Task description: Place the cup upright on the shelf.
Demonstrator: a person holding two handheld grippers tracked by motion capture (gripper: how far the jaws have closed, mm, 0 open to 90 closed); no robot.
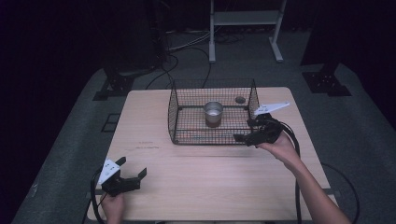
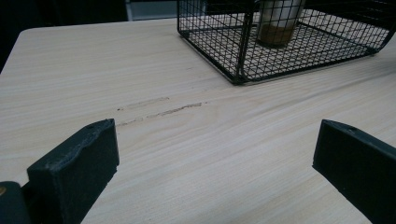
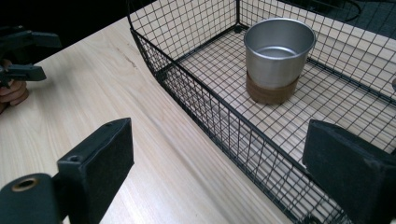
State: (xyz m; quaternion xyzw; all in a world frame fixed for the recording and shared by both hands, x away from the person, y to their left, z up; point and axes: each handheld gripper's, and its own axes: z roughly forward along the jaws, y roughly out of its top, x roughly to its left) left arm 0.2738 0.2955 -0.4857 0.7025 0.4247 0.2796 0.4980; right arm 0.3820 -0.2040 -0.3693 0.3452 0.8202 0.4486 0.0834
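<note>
Metal cup (image 1: pixel 213 113): upright on a wooden base inside the black wire basket (image 1: pixel 173 112), mid-table (image 1: pixel 196 177). Right gripper (image 1: pixel 246 135): at the basket's near right corner, apparently poised for reaching in; jaws spread wide, empty. Left gripper (image 1: pixel 132 169): parked near the table's front edge, jaws spread, empty.

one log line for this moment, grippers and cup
left gripper: open, near table edge | right gripper: open, at wire basket front corner | metal cup: upright in basket, ungrasped

Left hand-held gripper (image 1: pixel 132 171) and right hand-held gripper (image 1: pixel 243 131), both jaws wide apart, empty.
</note>
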